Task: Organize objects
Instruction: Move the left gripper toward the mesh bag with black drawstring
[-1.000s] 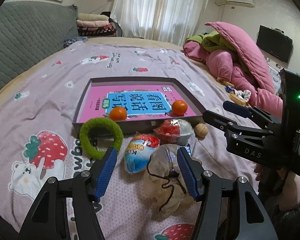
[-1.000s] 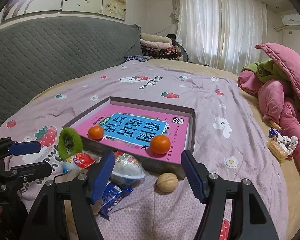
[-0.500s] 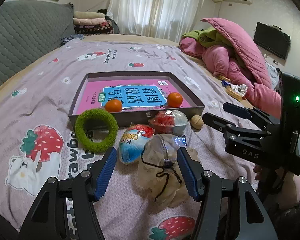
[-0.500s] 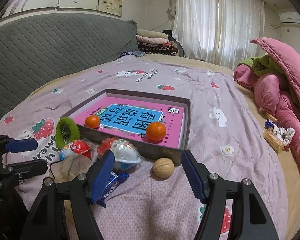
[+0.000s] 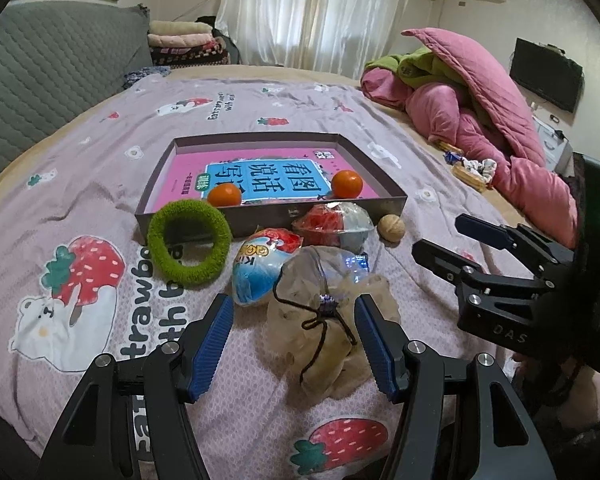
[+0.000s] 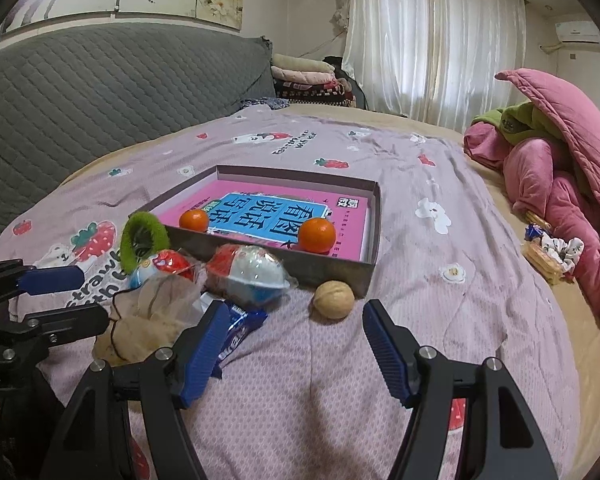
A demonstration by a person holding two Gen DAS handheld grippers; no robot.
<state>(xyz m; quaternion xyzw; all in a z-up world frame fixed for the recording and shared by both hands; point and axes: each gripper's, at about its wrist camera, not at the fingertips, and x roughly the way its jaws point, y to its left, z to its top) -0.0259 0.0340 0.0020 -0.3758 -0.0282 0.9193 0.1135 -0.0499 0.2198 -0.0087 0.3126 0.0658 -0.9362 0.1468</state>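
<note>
A shallow grey box on the bed holds a pink book and two oranges. In front of it lie a green fuzzy ring, two wrapped egg toys, a walnut, a blue wrapper and a beige drawstring pouch. My left gripper is open with the pouch lying between its fingers, the pads not pressing it. My right gripper is open and empty, the walnut just ahead of its tips.
A heaped pink quilt fills the right side of the bed, with a snack pack and a scrunchie before it. A grey padded headboard runs along the left. Bare sheet lies right of the box.
My right gripper has come forward and slightly down, so the walnut and the box look nearer. The left gripper has barely moved. Both stay open as before.
</note>
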